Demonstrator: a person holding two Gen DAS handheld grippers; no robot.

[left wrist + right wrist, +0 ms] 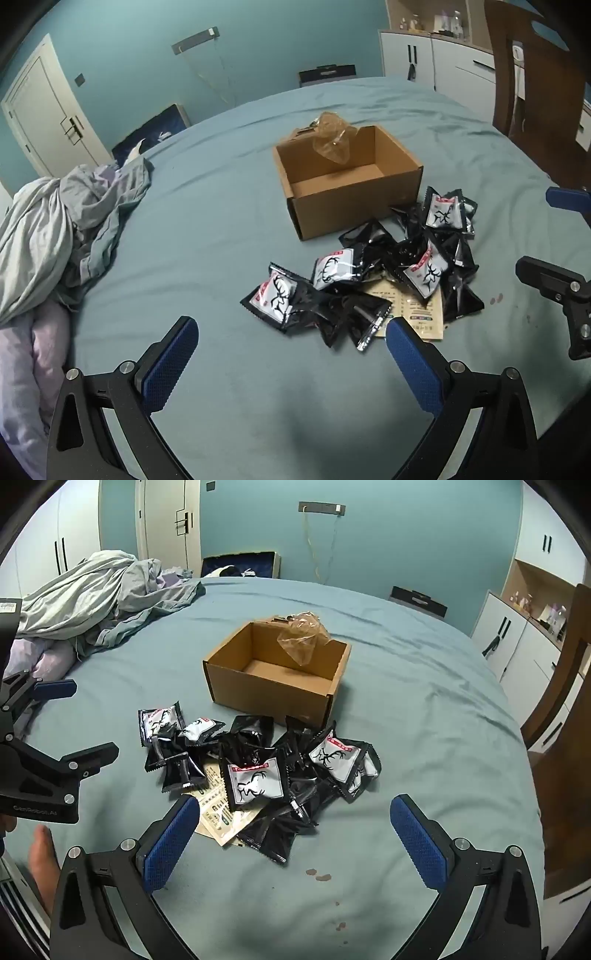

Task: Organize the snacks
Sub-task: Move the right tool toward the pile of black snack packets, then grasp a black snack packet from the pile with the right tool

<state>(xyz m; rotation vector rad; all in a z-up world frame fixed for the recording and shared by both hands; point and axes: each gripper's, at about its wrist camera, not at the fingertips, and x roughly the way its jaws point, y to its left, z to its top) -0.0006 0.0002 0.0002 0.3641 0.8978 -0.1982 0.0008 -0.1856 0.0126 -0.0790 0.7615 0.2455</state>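
Nothing packed yet: snack packets lie heaped ahead of both spread, empty grippers' fingers; the box beyond holds none.

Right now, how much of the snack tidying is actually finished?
Nothing looks done yet. The cardboard box holds no snacks, only a crumpled clear plastic bag at its far edge. The snack packets lie heaped on the bed in front of it, over a paper leaflet. The left gripper and right gripper are both open, holding nothing. All packets remain.
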